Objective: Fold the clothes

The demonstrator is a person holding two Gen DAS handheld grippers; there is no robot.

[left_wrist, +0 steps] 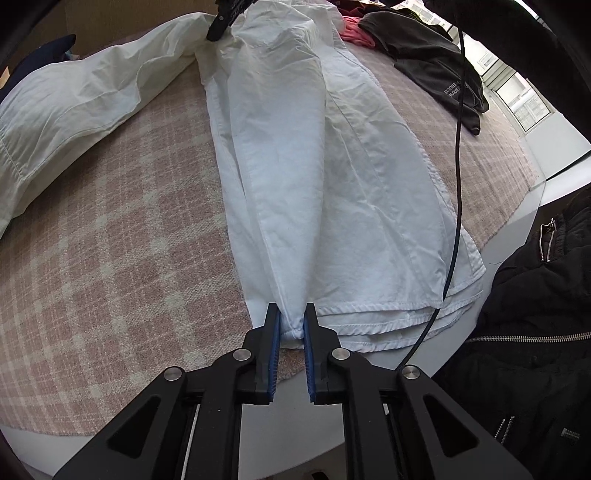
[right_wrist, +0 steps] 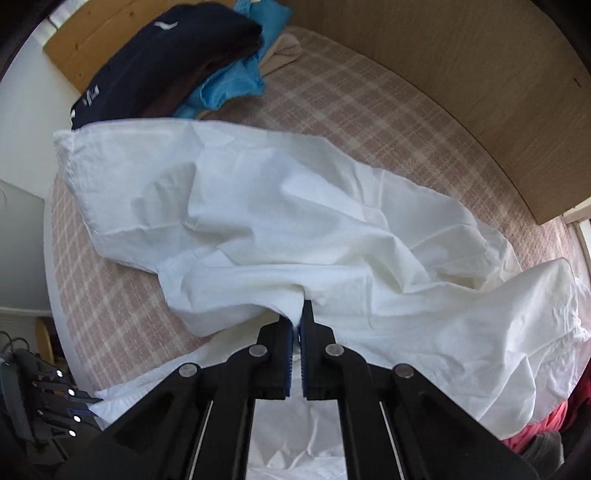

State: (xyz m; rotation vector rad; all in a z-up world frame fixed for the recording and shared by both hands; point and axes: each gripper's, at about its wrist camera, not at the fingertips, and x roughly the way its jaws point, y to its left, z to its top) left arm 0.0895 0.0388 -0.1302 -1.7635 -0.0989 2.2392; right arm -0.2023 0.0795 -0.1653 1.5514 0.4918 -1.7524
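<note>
A white shirt [left_wrist: 332, 177] lies lengthwise on a pink plaid cloth [left_wrist: 110, 258], one sleeve [left_wrist: 74, 99] spread to the left. My left gripper [left_wrist: 291, 321] is shut on the shirt's bottom hem near the table's front edge. My right gripper [right_wrist: 297, 314] is shut on a fold of the white shirt [right_wrist: 295, 229] at its far end; it shows as a dark shape at the top of the left wrist view [left_wrist: 221, 22]. The left gripper also appears at the lower left of the right wrist view [right_wrist: 66, 406].
A dark grey garment [left_wrist: 436, 66] and a pink one [left_wrist: 356, 33] lie at the back right. A stack of navy [right_wrist: 166, 62], blue [right_wrist: 236, 81] and beige clothes sits by a wooden board [right_wrist: 461, 92]. A black jacket [left_wrist: 535, 332] and a cable [left_wrist: 456, 166] are at the right.
</note>
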